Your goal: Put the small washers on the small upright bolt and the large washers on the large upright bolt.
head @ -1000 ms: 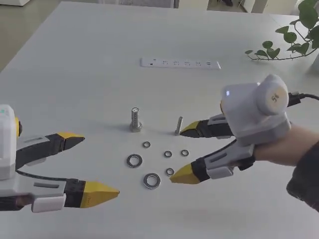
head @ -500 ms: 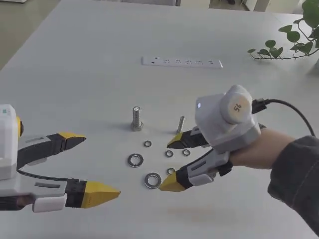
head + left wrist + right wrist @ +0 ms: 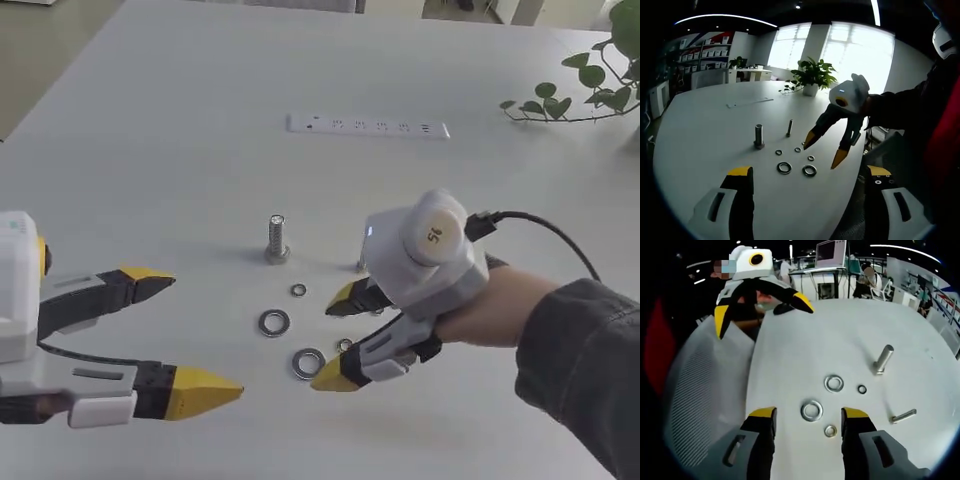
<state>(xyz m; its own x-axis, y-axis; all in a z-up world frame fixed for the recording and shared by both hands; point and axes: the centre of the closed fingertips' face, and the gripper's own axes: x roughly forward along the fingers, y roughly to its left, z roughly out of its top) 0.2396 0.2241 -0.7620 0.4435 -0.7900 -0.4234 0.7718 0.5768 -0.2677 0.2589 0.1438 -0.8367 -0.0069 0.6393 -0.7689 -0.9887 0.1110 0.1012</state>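
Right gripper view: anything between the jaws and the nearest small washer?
Nothing visible. The right gripper is open, and the small washer lies on bare table, seen between its jaws. A large washer lies close beside it, not touching.

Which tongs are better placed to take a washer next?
Right. The right tongs hang open above the washers, a small washer between their tips; the left tongs, also open, are farther away.

At the head view's lower left, the left gripper (image 3: 205, 337) has its jaws wide apart. The right gripper (image 3: 322, 345), centre-right, points down-left with its jaws likewise parted.
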